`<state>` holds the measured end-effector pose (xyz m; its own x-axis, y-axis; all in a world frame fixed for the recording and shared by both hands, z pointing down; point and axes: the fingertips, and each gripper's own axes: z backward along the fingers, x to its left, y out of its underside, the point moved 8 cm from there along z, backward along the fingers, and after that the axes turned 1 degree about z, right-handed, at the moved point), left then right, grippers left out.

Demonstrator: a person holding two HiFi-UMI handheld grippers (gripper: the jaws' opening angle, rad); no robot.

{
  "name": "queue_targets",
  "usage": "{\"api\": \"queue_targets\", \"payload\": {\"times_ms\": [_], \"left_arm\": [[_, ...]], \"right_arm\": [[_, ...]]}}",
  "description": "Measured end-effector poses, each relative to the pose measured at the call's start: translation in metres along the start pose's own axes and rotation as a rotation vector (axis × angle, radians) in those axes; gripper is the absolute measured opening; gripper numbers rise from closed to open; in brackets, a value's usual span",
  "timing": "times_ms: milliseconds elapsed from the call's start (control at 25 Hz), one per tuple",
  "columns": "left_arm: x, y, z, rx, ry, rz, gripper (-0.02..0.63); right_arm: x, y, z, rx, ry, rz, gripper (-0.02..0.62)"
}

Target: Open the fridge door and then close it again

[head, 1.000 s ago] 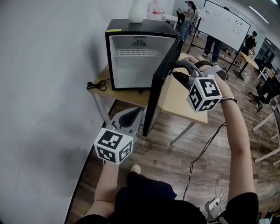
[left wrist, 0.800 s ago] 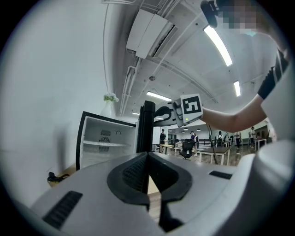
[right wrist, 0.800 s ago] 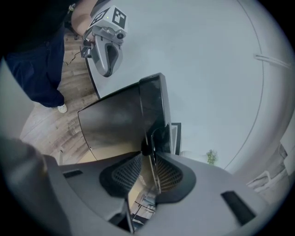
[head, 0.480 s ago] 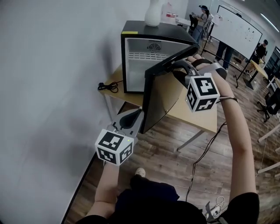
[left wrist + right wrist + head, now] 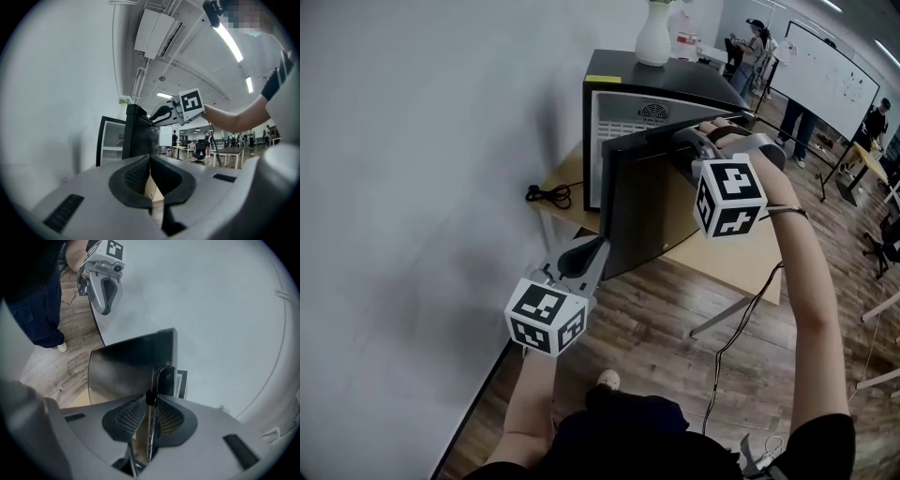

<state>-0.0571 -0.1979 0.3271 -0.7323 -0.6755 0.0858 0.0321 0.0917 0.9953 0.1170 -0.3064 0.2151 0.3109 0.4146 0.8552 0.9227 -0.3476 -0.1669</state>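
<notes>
Two claws are in view, but only one is doing any work. The right claw (image 5: 682,142) is clenched on the top edge of the fridge door (image 5: 637,211). In the right gripper view its jaws, which have just been closing, pinch a thin bright strip that runs up the door's edge. That strip is probably a trim or a handle lip, though the wide-angle blur leaves it unsure. The left claw (image 5: 592,247) is clenched on nothing, pads together. It is held low and pointing level towards the fridge, short of the door in the left gripper view.

The fridge (image 5: 675,75) stands on a wooden counter (image 5: 731,258) against the white wall, with a white vase (image 5: 653,37) on its top. The door hangs part-open, well short of square to the cabinet. A band of the white interior (image 5: 628,117) shows above and beside it.

With the door this far in and the working claw bearing on its upper edge, I read this as the closing half of the task, about three-quarters through. The door already stands open, and what remains is to bring it home.

The next move calls for the right claw to keep its pinch and carry the edge round the hinge's arc, with the wrist turning with the door rather than pushing straight. That continues until the seal meets the cabinet all round. A gentle finish would suit, since the vase sits on top. Only then should the claw let go. The left claw should stay out of the narrowing gap.
</notes>
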Motion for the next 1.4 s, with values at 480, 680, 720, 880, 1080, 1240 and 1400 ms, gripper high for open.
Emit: {"api": "queue_targets", "payload": {"times_ms": [480, 680, 720, 880, 1080, 1240, 1400], "left_arm": [[0.052, -0.008, -0.026, 0.005, -0.034, -0.007, 0.006], [0.06, -0.01, -0.039, -0.003, -0.048, -0.012, 0.006], [0.062, -0.01, -0.042, -0.004, -0.049, -0.015, 0.006], [0.071, -0.012, -0.05, -0.005, -0.059, -0.025, 0.006], [0.08, -0.011, -0.054, 0.005, -0.074, -0.022, 0.006], [0.085, -0.01, -0.059, 0.007, -0.08, -0.021, 0.006], [0.086, -0.006, -0.068, 0.014, -0.068, -0.013, 0.006]], "right_arm": [[-0.04, -0.011, -0.06, 0.056, -0.061, -0.002, 0.057], [-0.051, -0.007, -0.08, 0.043, -0.077, -0.037, 0.058], [-0.053, -0.006, -0.084, 0.045, -0.08, -0.04, 0.06], [-0.062, -0.003, -0.102, 0.06, -0.094, -0.047, 0.061], [-0.071, -0.001, -0.119, 0.087, -0.109, -0.073, 0.063], [-0.079, 0.001, -0.133, 0.11, -0.119, -0.091, 0.061], [-0.085, 0.005, -0.148, 0.138, -0.116, -0.132, 0.06]]}}
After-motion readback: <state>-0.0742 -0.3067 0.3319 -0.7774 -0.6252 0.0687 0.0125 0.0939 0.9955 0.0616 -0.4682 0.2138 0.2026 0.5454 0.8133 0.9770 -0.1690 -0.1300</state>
